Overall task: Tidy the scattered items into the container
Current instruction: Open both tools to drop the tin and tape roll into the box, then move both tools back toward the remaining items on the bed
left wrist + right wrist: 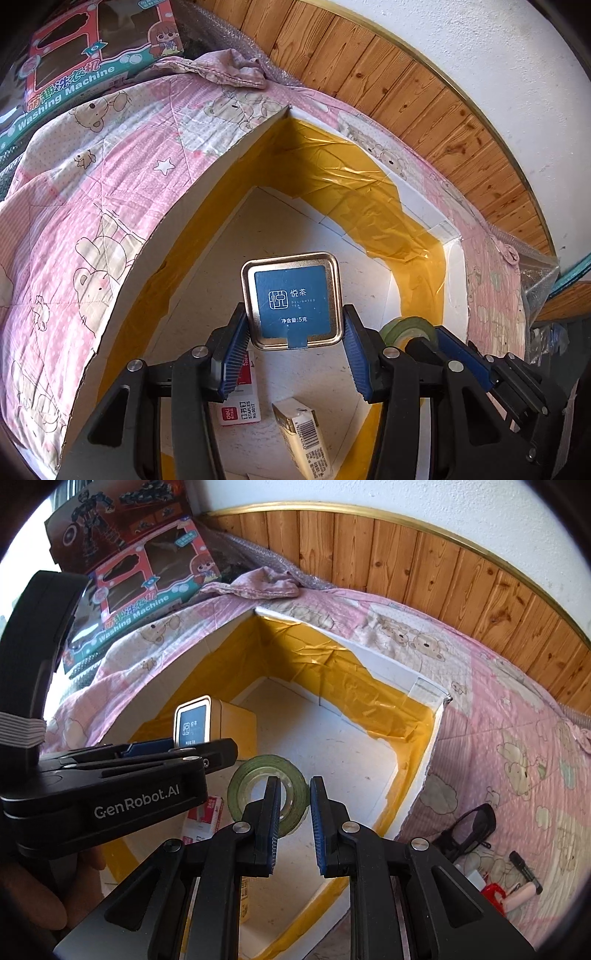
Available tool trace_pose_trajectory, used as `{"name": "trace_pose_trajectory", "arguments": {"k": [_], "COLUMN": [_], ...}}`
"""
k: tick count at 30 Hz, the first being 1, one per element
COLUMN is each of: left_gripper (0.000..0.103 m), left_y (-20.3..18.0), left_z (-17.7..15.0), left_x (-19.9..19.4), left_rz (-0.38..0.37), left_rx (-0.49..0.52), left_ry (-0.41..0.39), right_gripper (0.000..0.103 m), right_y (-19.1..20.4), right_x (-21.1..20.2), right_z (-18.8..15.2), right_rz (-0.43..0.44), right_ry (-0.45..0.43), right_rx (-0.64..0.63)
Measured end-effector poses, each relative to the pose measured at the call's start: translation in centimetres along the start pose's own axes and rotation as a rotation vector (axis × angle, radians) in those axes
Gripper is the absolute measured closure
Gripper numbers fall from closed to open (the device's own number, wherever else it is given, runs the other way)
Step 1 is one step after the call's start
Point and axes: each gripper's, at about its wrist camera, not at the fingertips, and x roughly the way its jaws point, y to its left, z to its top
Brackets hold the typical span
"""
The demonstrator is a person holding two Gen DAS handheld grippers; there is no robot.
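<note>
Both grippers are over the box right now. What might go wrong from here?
The left gripper holds the tea tin above the staples box and a carton; released here, it may land on them. The right gripper, on the green tape roll, works close beside the left, so they could collide.

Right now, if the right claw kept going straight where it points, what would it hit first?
Most likely the green tape roll, which lies just past the right claw on the floor of the white box. Its open fingers seem to straddle the roll's near edge, though depth is hard to judge.
</note>
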Motion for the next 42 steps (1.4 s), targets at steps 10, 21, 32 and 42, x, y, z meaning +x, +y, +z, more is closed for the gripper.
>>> {"name": "trace_pose_trajectory", "arguments": {"k": [10,21,32,42], "left_gripper": [0.047,0.043,0.037,0.037], "left_y": [0.7,-0.6,-6.7,-15.6], "left_z": [1.5,-0.8,-9.9,-16.6], "left_x": [2.7,-2.4,-9.7,-9.5], "left_rz": [0.083,0.072,0.058,-0.047], "left_rx": [-0.028,-0.011,0.164,0.396], "left_ry": [0.12,0.03,-0.206,-0.167], "right_gripper": [0.062,0.061,0.061,0.061], "right_y": [-1.5,-2.9,-5.8,-15.6], "right_x": [0.8,-6.6,-10.5,-12.8], "right_z": [0.3,-4.0,-12.4,-22.7], "right_rz": [0.017,0.168,0.241,0.146], "right_ry": [-0.002,-0.145,-0.204,-0.188], "right_rx": [0.078,0.179,0.29,0.6]}}
